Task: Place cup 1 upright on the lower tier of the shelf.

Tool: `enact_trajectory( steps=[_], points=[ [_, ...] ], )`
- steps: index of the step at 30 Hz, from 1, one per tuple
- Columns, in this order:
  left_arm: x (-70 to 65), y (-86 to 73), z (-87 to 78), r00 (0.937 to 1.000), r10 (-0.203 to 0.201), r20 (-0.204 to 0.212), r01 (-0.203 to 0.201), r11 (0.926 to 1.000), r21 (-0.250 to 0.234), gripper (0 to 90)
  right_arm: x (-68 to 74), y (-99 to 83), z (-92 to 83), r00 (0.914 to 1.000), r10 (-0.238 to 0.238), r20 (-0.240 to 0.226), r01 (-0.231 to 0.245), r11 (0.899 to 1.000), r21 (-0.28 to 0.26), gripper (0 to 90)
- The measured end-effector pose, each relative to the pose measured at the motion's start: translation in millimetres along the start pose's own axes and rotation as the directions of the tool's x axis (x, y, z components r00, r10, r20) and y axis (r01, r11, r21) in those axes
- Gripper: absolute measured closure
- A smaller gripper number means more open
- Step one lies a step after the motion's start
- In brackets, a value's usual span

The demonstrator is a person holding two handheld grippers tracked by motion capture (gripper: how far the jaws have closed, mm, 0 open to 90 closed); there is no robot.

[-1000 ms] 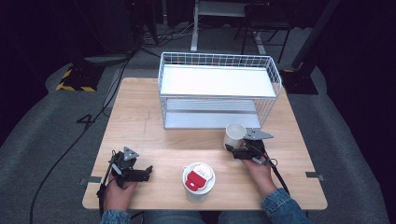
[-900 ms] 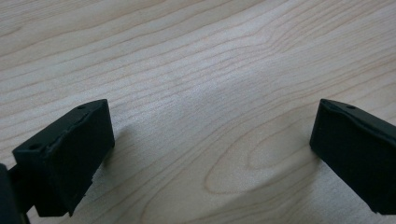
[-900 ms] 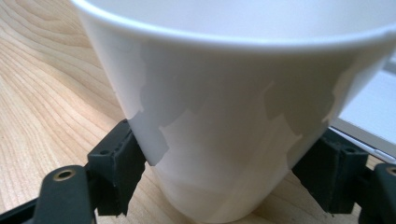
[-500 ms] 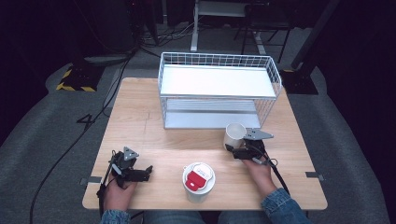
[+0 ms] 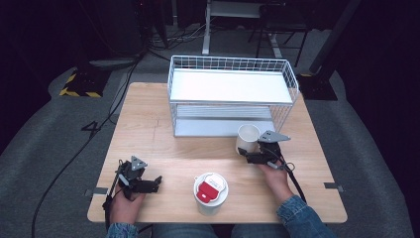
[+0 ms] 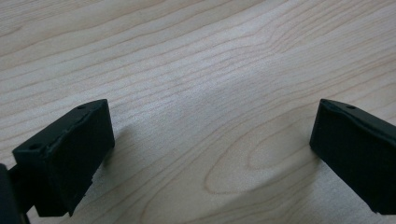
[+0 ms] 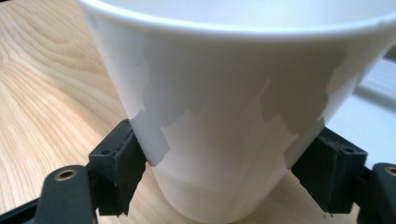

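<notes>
Near the table's (image 5: 148, 129) right edge, just before the wire rack (image 5: 233, 94), an upright white cup (image 5: 247, 137) is clamped low on its wall by the right gripper (image 5: 246, 154). Toward the front left corner, the left gripper (image 5: 157, 182) is held wide open over bare wood, with nothing between its jaws.

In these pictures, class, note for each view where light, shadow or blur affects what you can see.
High view: table evenly lit, dark surroundings. Left gripper view: soft jaw shadows on sharp wood grain. Right gripper view: white cup close, mottled with patchy shading; background blurred.
</notes>
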State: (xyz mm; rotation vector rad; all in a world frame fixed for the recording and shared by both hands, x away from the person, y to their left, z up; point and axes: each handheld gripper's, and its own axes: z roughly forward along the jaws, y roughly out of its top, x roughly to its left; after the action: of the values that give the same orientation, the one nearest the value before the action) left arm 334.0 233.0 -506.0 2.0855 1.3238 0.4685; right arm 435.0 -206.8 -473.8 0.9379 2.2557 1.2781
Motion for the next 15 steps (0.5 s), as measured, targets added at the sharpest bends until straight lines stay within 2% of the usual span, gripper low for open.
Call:
enact_trajectory(
  steps=[15],
  points=[
    [0.0,0.0,0.0,1.0000,0.000,0.000,0.000,1.0000,0.000,0.3,-1.2,33.1,10.7,0.9998,-0.020,-0.001,0.020,1.000,-0.009,23.5]
  ],
)
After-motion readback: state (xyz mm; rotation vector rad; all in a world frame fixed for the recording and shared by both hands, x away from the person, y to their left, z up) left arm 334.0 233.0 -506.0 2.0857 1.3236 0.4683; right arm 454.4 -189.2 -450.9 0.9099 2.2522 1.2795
